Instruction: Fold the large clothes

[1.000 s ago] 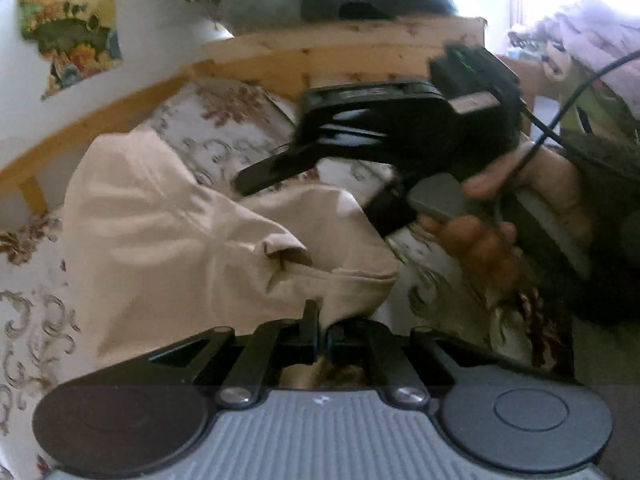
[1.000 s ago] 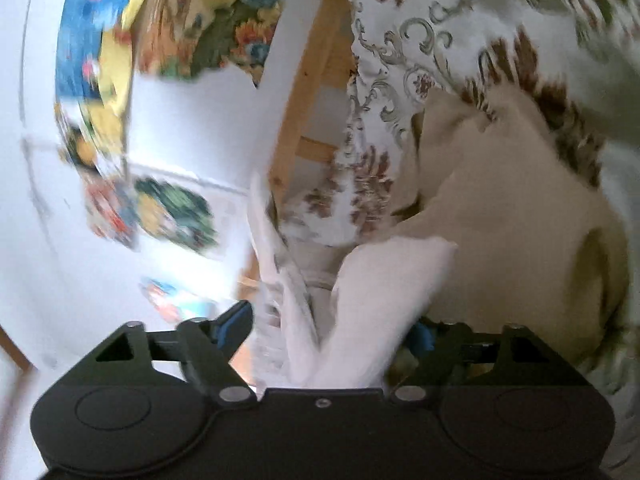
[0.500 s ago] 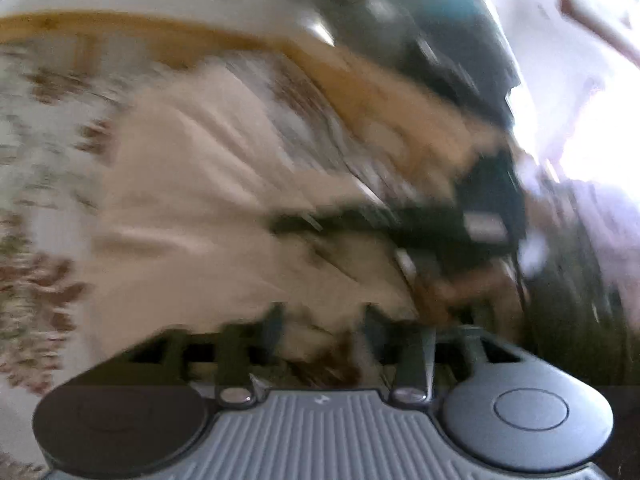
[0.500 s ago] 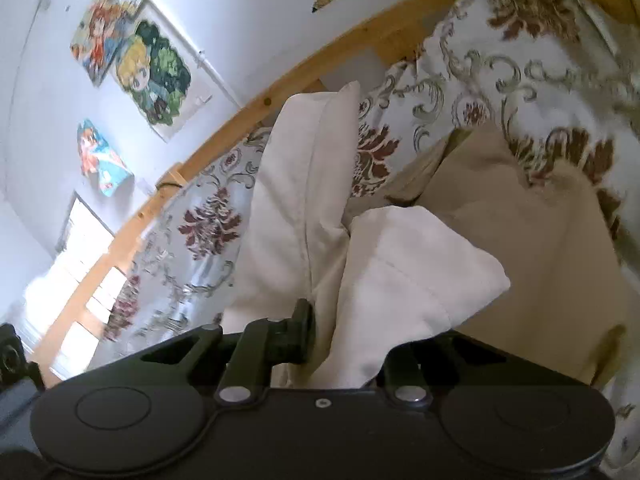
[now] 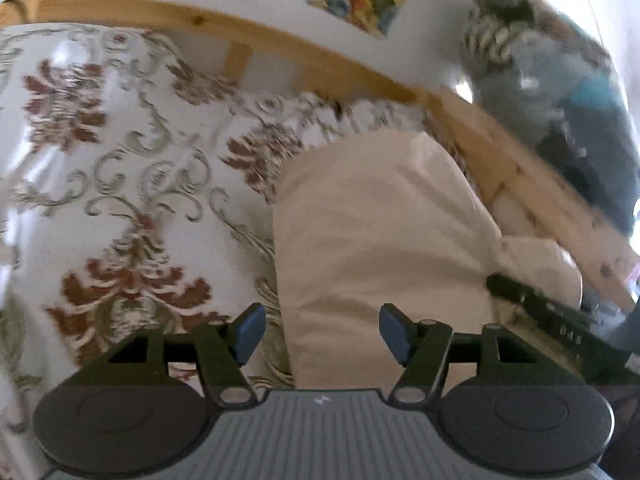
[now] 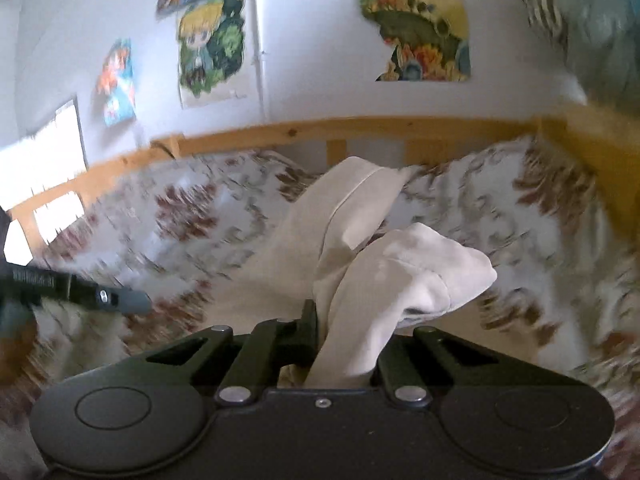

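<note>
- Here, the biggest thing I see is the bed cover [image 5: 120, 152], white with brown and green flower ornaments, and it spreads under everything; it serves me as the folding surface.
- Behind it runs the wooden bed frame [image 5: 280, 46] along the wall, where colourful posters [image 6: 210, 44] hang.
- The beige garment [image 5: 376, 240] lies on the cover, near the frame on the right side of the left wrist view. One part of it is flat on the bed, and another part is lifted up as a bunch in the right wrist view.
- The right gripper [image 6: 344, 340] is clamped on this lifted bunch: the cloth comes out between its closed jaws and hangs forward. I judge it is held so in order to carry this part over the rest for a fold.
- The left gripper [image 5: 322, 334] has its jaws apart and they are opening; the garment is under and between the blue pads [image 5: 250, 332], but they do not press on it. I think it let go, so the cloth can follow the right side.
- The fold looks not finished to me.
</note>
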Available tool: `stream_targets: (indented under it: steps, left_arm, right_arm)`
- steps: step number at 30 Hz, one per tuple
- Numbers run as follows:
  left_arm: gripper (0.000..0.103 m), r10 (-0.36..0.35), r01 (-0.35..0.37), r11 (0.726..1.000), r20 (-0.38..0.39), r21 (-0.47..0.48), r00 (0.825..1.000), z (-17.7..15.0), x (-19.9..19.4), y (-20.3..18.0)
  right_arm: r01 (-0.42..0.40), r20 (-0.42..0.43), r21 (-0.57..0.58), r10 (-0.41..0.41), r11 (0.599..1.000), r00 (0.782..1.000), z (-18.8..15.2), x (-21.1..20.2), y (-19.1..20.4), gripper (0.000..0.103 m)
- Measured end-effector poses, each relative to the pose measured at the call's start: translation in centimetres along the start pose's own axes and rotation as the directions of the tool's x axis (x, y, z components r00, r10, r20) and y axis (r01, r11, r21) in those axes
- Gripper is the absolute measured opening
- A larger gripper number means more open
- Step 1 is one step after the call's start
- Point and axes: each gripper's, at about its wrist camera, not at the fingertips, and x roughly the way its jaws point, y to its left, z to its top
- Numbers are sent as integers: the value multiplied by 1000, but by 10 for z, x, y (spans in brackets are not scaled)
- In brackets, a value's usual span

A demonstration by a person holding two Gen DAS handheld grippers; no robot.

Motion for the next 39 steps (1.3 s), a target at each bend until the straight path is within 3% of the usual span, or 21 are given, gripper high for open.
stream_targets:
  steps: [6,9,15,19,24,28,30,34,36,38,39]
  left_arm:
    - [71,-48,54,996,-79,67,996,-6,32,-31]
    - [73,-53,62,995,-102,81,993,-14,36,-38]
    - [76,-62,70,996,-122,61,991,-20,39,-44]
    - [82,-103,108,994,-130,28,986,-14,54,-55]
    - [90,-41,56,993,-148,101,988,-15,77,-77]
    - [90,-16,29,997,-181,68,983,-15,87,-78]
    - [90,-10,19,999,-188,48,982,-16,89,-75]
    - [90,-12,18,999,-189,31,982,-16,88,-74]
    - [90,-12,18,999,-192,32,981,-15,88,-75]
    - [90,-15,23,999,-195,38,981,-14,89,-75]
    - [90,-18,26,999,-197,37,980,-14,90,-74]
  right_arm:
    - [169,16,-128,-168,977,986,-5,16,-26,4]
    - [250,41,-238,-247,939,968,-12,32,-36,4]
    - [356,63,-327,-355,876,933,-28,60,-58,5]
    - [371,25,-357,-388,857,921,-40,86,-68,7]
    - [394,-12,-286,-414,873,910,-42,94,-75,28]
    - [407,8,-217,-416,887,909,-35,77,-74,41]
    - [440,43,-167,-439,882,897,-34,66,-78,73]
    - [510,152,-81,-495,857,856,-28,40,-84,79]
    - [528,205,-94,-503,844,840,-25,31,-78,84]
    - [523,241,-152,-481,839,843,-19,31,-71,90]
    - [502,240,-165,-459,849,855,-12,34,-68,92]
